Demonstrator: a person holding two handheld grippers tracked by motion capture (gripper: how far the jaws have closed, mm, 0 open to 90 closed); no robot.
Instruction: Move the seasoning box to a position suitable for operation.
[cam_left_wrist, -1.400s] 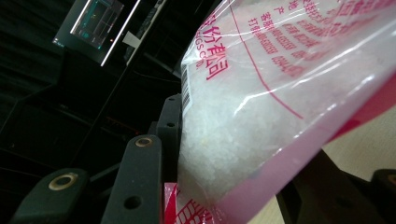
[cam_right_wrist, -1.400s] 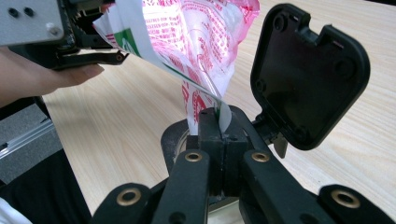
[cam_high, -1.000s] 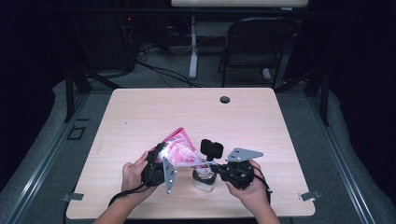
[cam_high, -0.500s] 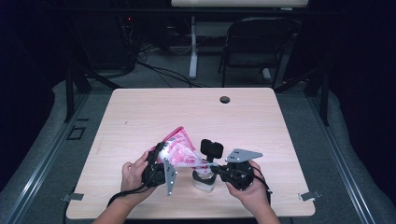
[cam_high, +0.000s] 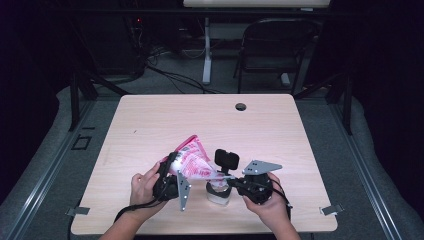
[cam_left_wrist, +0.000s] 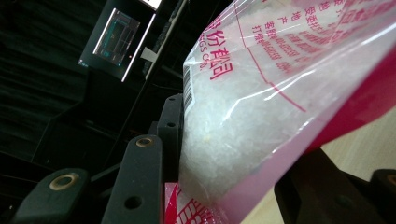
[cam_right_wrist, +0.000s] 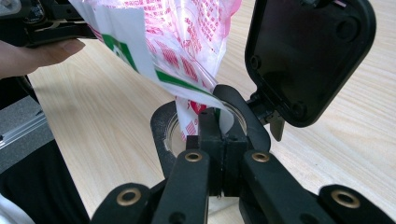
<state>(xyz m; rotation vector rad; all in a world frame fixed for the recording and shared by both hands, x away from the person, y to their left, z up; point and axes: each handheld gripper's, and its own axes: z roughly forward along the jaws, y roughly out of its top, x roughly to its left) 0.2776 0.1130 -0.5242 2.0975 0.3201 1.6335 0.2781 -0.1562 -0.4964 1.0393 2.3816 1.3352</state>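
A clear plastic bag with pink print, holding white granules, hangs tilted above the table's near edge. My left gripper is shut on its upper end; in the left gripper view the bag bulges between the black jaws. My right gripper is shut on the bag's lower corner. In the right gripper view the closed jaw tips pinch that corner right over the mouth of a small jar, whose black flip lid stands open. The jar stands on the table between the two hands.
The wooden table has a round cable hole near its far edge. A dark chair and cables sit on the floor beyond it. The person's left hand is at the upper left in the right gripper view.
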